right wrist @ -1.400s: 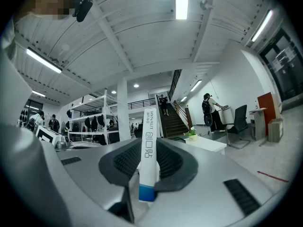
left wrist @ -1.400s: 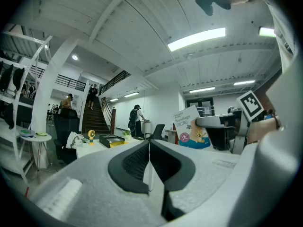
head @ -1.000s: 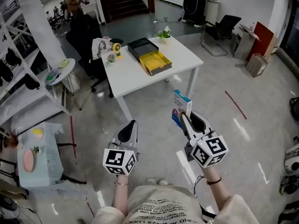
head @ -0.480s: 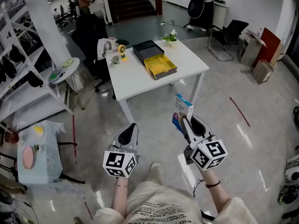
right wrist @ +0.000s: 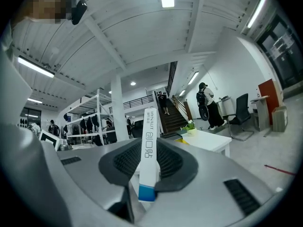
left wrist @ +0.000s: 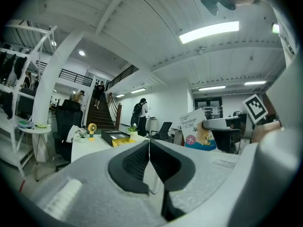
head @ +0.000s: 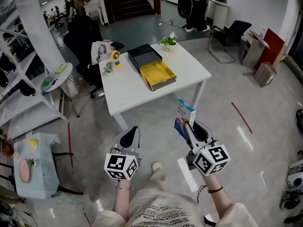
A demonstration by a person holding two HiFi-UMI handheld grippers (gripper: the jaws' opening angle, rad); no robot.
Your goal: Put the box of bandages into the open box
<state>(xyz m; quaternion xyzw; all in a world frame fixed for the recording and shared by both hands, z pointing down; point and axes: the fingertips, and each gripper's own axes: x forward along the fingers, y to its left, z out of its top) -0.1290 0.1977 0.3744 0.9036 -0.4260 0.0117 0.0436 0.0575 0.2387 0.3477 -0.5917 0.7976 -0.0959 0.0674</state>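
Grey bare floor (head: 246, 145) spreads under both grippers and away to the right of the right gripper (head: 188, 126). That gripper's jaws are clamped on the flat sides of the bandage box (head: 184, 113), which stands upright on its narrow edge between the pads and sticks out past the tips. It is a slim white carton with a blue band at its lower end, print running down its spine and a coloured picture on its broad face. Beside it to the left, the left gripper (head: 132, 129) hangs level, jaws pressed together on nothing. Ahead of both tools stands the white table (head: 125, 86), its near edge and near right corner turned toward the right gripper. On the table, well ahead of the bandage box, lies the open box (head: 159, 75) with a yellow inside, and a black tray (head: 144, 55) sits just beyond it. Farther off to the right stands a chair (head: 229, 30).
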